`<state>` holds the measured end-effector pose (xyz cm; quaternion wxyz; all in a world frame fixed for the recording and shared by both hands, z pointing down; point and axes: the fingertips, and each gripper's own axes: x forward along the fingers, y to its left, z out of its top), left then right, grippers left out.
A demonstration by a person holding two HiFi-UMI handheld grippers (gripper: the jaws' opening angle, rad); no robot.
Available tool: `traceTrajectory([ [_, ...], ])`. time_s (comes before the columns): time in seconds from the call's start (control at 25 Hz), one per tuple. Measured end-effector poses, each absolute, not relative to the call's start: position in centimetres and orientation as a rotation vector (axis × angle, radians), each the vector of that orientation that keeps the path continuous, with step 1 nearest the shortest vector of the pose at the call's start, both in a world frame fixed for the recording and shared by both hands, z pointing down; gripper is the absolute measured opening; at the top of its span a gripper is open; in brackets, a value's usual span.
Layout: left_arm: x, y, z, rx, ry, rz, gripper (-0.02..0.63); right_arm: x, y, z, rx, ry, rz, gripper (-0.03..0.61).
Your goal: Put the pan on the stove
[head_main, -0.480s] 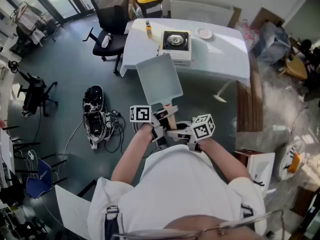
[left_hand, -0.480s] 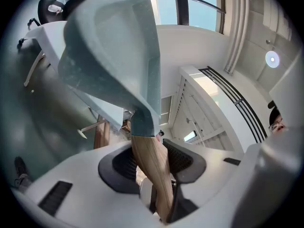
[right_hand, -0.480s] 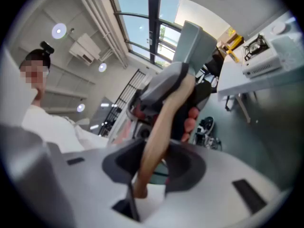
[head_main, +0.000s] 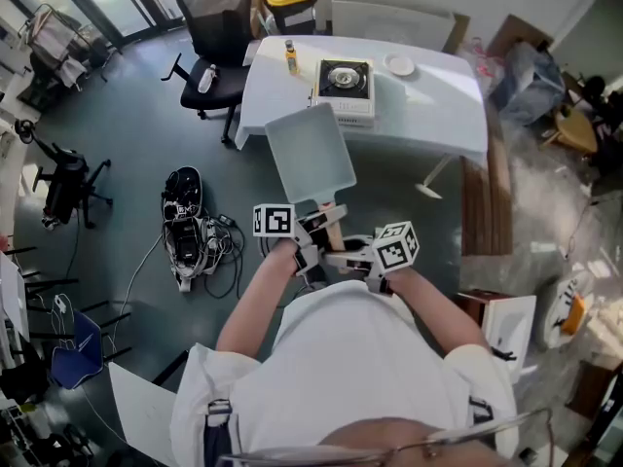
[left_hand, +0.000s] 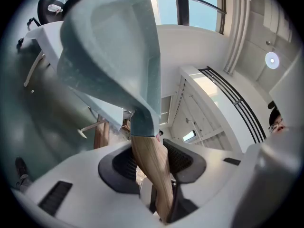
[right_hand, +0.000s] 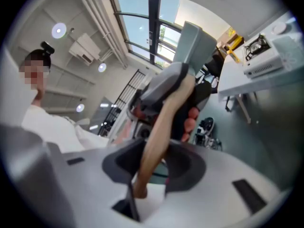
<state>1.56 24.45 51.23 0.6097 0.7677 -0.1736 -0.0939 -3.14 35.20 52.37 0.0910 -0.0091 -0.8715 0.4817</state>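
A square grey-blue pan (head_main: 310, 154) with a wooden handle (head_main: 334, 230) hangs in the air in front of the person, short of the white table (head_main: 428, 110). Both grippers hold that handle. My left gripper (head_main: 310, 238) is shut on it close to the pan body, and my right gripper (head_main: 350, 257) is shut on it nearer its end. In the left gripper view the pan (left_hand: 114, 46) rises above the jaws, with the handle (left_hand: 149, 165) pinched between the pads. In the right gripper view the handle (right_hand: 159, 127) runs up between the pads. A portable gas stove (head_main: 343, 79) sits on the table, its burner bare.
A yellow-capped bottle (head_main: 289, 58) and a small white plate (head_main: 397, 64) flank the stove. A black office chair (head_main: 219, 27) stands left of the table. Cables and a device (head_main: 185, 227) lie on the floor to the left. A wooden bench (head_main: 484, 193) is to the right.
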Motion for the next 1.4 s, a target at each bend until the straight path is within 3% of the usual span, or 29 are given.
traceTrajectory([
  [1.4,-4.1,19.7,52.0,1.887,-0.311,-0.126,0.175,-9.7,30.8,52.8,0.059,-2.636,1.472,0.15],
])
